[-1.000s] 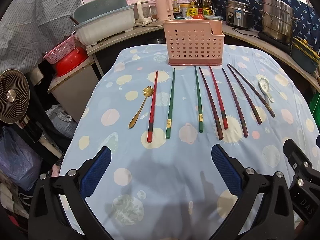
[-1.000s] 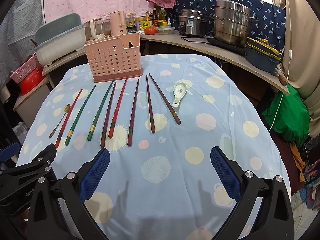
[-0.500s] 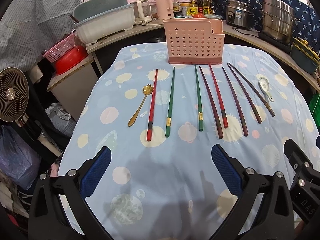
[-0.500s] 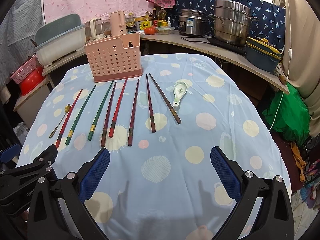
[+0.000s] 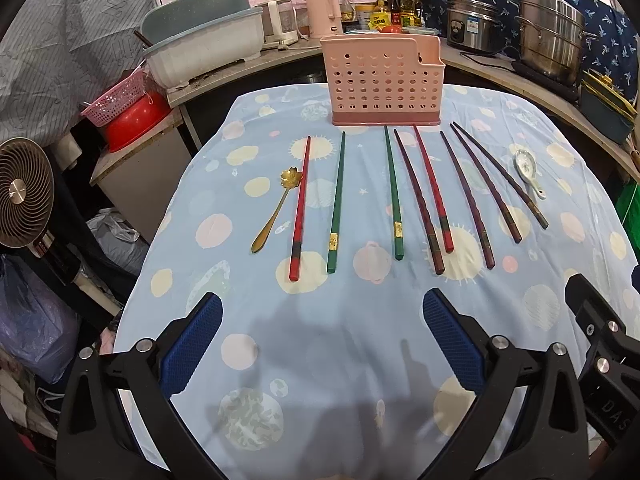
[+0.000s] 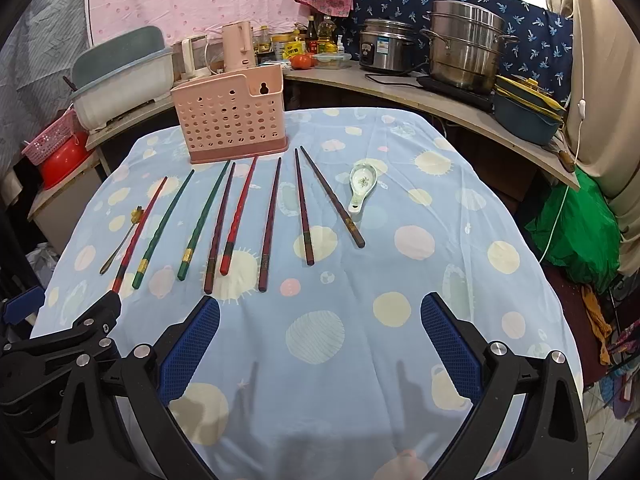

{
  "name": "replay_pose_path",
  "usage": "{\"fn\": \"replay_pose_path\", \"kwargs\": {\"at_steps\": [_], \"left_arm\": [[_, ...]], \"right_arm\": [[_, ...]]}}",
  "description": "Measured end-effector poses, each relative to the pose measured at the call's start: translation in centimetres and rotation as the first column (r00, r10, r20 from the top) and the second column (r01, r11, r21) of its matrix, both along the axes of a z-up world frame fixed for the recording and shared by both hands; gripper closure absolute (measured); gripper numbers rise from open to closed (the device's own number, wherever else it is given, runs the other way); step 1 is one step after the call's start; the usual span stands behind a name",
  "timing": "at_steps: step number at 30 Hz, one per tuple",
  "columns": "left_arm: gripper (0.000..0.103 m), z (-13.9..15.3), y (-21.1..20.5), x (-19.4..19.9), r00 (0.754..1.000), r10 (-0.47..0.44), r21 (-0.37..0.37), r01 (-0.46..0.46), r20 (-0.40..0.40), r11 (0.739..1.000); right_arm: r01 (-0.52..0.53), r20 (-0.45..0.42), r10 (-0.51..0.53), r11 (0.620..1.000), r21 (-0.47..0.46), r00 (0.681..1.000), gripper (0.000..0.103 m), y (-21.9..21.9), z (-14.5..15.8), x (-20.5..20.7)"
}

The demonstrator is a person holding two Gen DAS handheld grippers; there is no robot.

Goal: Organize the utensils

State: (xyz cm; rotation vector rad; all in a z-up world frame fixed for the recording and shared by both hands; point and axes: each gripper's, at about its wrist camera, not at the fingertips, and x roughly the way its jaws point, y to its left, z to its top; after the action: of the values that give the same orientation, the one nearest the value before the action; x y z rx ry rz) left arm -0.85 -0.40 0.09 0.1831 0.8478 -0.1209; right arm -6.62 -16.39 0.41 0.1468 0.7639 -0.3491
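Observation:
A pink perforated utensil holder [image 5: 383, 82] [image 6: 232, 116] stands upright at the far end of the table. In front of it lie several chopsticks in a row: a red one [image 5: 300, 208], two green ones [image 5: 336, 204] [image 5: 393, 196], and dark red and brown ones [image 5: 468, 196] [image 6: 270, 224]. A gold spoon [image 5: 276, 210] [image 6: 122, 240] lies at the left end, a white ceramic spoon [image 5: 528, 172] [image 6: 360, 184] at the right. My left gripper [image 5: 320, 344] and right gripper [image 6: 318, 344] hover open above the near cloth, holding nothing.
The table wears a light blue spotted cloth [image 5: 340, 340]. Behind it a counter holds a dish tub [image 5: 200, 56], a pink kettle [image 5: 325, 12], a rice cooker [image 6: 384, 48] and a steel pot [image 6: 464, 46]. A fan [image 5: 24, 196] stands left; a green bag [image 6: 576, 232] lies right.
Both grippers stay open. The left wrist view has shifted very slightly; the utensils have not moved.

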Motion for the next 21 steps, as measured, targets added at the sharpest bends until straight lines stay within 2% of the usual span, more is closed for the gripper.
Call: {"fn": "replay_pose_path", "kwargs": {"at_steps": [21], "left_arm": [[0.007,-0.26,0.31,0.28,1.000,0.009,0.001,-0.009,-0.008,1.000]], "right_arm": [[-0.003,-0.003,0.003,1.000,0.000,1.000,0.007,0.26,-0.09,0.23]]}}
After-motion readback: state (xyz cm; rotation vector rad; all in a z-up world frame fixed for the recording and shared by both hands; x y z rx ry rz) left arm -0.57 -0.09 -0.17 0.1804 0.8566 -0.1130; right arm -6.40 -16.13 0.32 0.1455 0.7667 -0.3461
